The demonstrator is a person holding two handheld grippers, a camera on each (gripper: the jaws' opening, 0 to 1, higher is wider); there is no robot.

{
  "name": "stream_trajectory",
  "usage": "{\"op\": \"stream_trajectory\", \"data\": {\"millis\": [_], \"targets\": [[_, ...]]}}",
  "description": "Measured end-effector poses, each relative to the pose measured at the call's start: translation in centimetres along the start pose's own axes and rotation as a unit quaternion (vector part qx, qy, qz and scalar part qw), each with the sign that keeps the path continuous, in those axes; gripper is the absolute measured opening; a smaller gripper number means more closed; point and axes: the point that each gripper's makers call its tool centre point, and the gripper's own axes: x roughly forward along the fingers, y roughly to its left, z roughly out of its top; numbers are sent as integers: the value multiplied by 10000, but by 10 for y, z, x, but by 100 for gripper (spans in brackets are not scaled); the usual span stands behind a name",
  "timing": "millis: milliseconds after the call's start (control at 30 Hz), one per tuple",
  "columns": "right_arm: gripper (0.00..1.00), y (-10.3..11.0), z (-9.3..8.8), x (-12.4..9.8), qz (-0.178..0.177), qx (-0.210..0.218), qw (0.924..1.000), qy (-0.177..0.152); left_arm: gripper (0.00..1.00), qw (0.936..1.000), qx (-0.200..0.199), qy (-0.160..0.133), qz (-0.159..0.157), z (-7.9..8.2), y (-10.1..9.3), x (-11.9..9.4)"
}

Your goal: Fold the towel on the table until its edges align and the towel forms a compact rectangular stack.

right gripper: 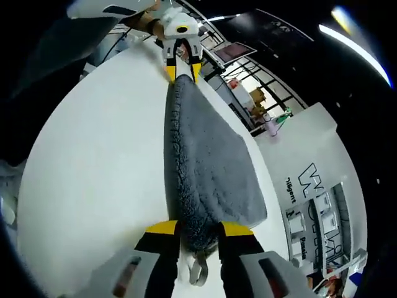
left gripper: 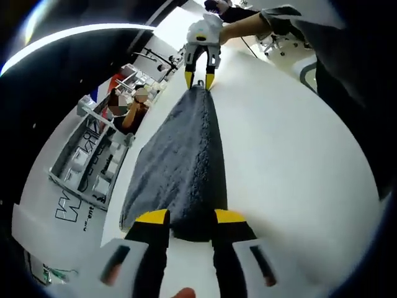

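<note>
**Towel strung out between both your grippers**

Towel [left gripper: 183, 167] was a fuzzy dark grey one, and you had it stretched lengthwise over the white table [left gripper: 291, 155], one end in each gripper. In the left gripper view, your left gripper [left gripper: 191, 217] had its yellow-tipped jaws closed in on the near end, cloth bunched between them. At the far end your right gripper [left gripper: 200, 79] was pinching the other end, your sleeve reaching in behind it.

The right gripper view showed the same thing mirrored: right gripper [right gripper: 197, 228] clamped on the near end with a tuft of towel poking down past the tips, and the left gripper [right gripper: 183, 71] gripping the far end. One long side of the towel spread out flat on the table toward its edge. Past that edge stood a white shelving rack [left gripper: 93, 161] and two people [left gripper: 130, 105].
</note>
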Motion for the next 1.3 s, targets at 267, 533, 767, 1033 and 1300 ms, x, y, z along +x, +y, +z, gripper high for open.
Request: {"op": "stream_trajectory", "data": {"millis": [267, 533, 767, 1033, 1300], "targets": [[13, 8, 4, 5, 203, -186, 9996, -33, 18, 9996, 267, 82, -48, -4, -5, 2], [4, 15, 4, 6, 371, -208, 9991, -47, 11, 9993, 323, 120, -138, -7, -10, 1], [4, 13, 9, 0, 393, 16, 9991, -175, 8, 9993, -274, -93, -251, -3, -6, -5], [3, 12, 23, -14, 453, 669, 9948, -627, 8, 9812, -1725, -674, -534, 9, 1, -18], [3, 18, 33, -31, 689, 1029, 9881, -912, 7, 9541, -2650, -1019, -953, 19, -1, -28]]}}
